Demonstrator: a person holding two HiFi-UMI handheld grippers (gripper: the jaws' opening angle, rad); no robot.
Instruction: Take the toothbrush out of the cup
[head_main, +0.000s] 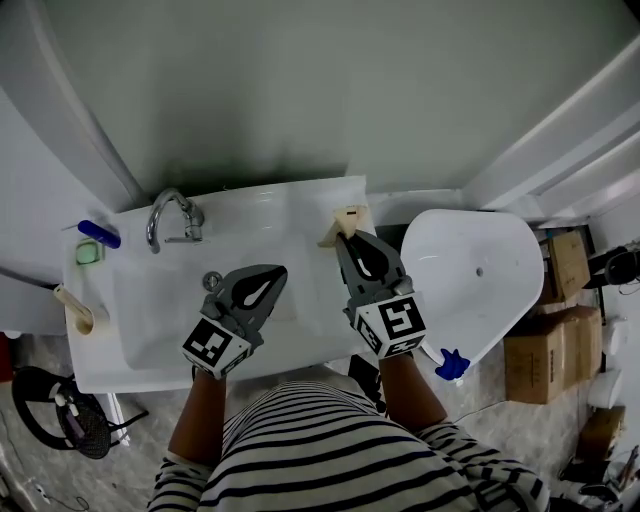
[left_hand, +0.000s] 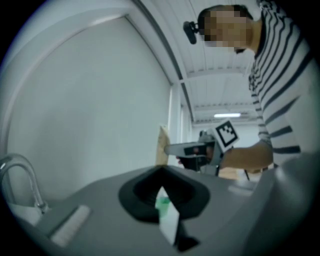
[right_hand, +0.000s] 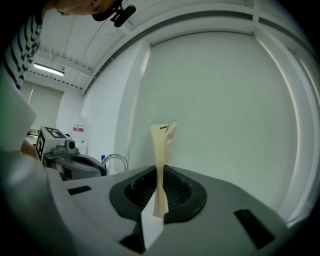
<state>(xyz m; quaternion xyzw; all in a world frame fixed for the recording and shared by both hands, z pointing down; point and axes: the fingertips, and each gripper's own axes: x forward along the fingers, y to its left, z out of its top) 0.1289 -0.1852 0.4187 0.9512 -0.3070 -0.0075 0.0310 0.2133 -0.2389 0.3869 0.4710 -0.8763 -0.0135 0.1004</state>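
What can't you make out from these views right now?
Head view: the cup at the left edge of the sink is too small to see inside.
Right gripper view: the beige strip clamped in the right gripper shows no bristles; seen edge-on, what it is stays unclear.
Left gripper view: the white-green patch by the shut left gripper is blurred.

Beige toothbrush (right_hand: 162, 150), white sink (head_main: 150, 335), black-and-white striped shirt (head_main: 330, 450).
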